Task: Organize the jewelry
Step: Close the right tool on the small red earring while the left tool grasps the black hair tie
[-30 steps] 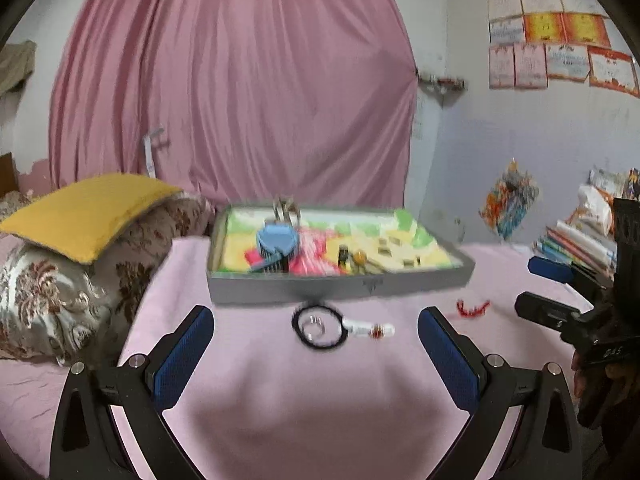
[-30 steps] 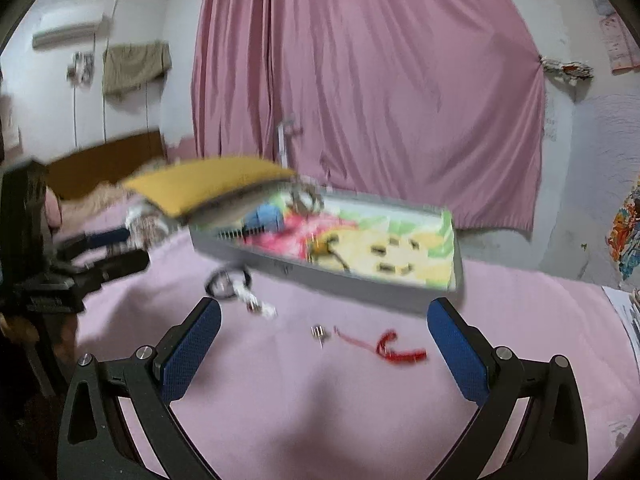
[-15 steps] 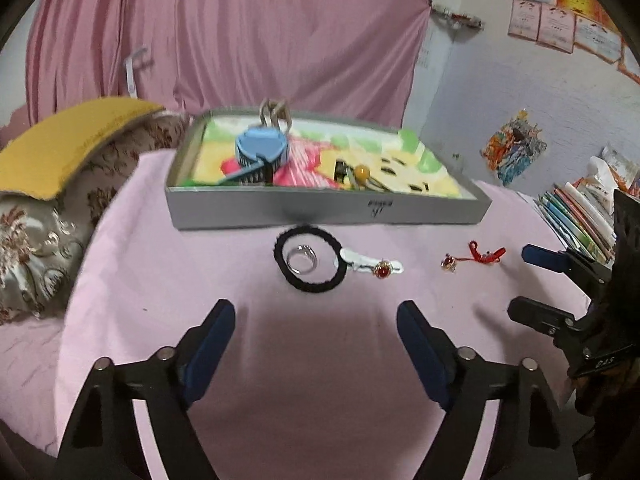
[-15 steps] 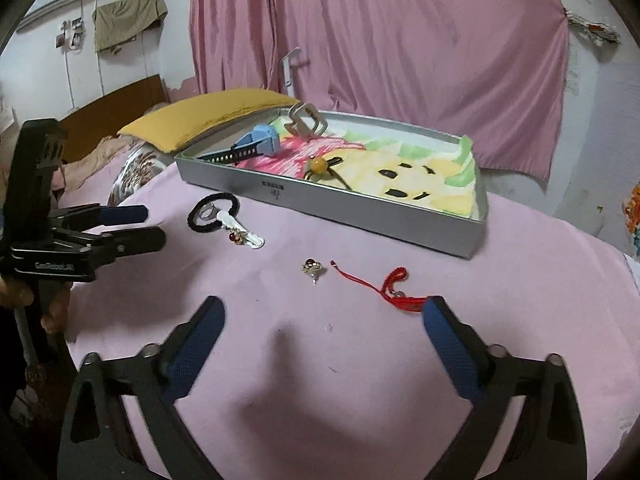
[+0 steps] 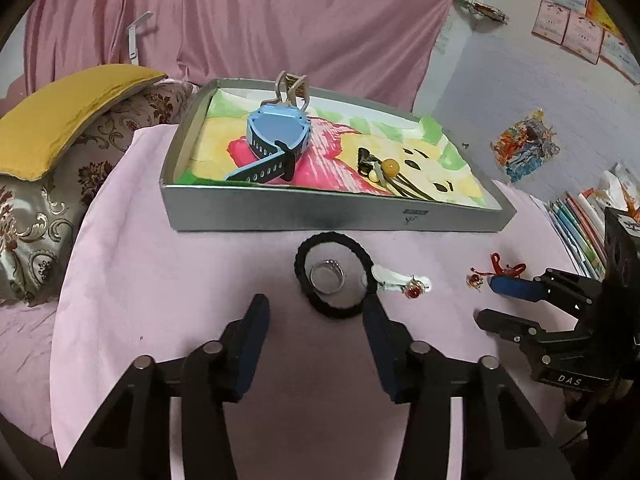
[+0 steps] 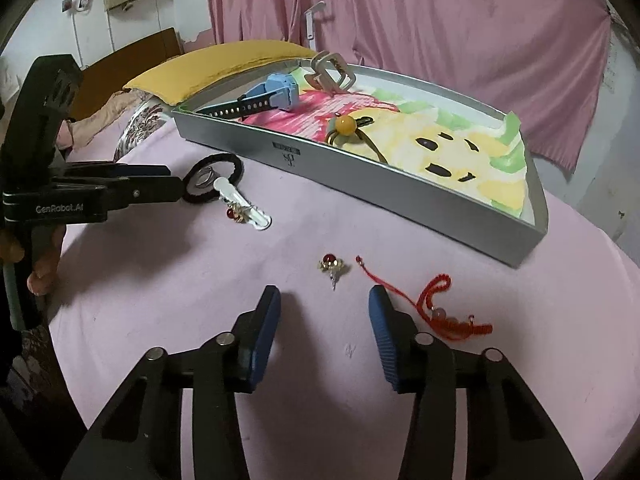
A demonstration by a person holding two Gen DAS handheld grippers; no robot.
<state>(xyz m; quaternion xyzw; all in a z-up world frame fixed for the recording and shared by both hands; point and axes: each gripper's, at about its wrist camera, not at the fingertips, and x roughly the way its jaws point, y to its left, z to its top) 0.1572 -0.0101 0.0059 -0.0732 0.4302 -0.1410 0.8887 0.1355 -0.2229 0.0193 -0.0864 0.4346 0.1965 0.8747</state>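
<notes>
The right claw (image 6: pixel 324 300) is open and empty; the little red pin (image 6: pixel 332 267) lies just ahead, between its tips; the left claw (image 5: pixel 316 312), open too, faces the black hair band (image 5: pixel 334 274).

A pink curtain (image 5: pixel 240 20) covers the wall behind the pink-clothed table (image 5: pixel 180 280). Left of the curtain lie a yellow cushion (image 5: pixel 64 112) on a floral pillow (image 5: pixel 44 200); right of it, certificates (image 5: pixel 580 36) hang on the pale wall (image 5: pixel 500 92), with stacked books (image 5: pixel 576 228) below.
</notes>
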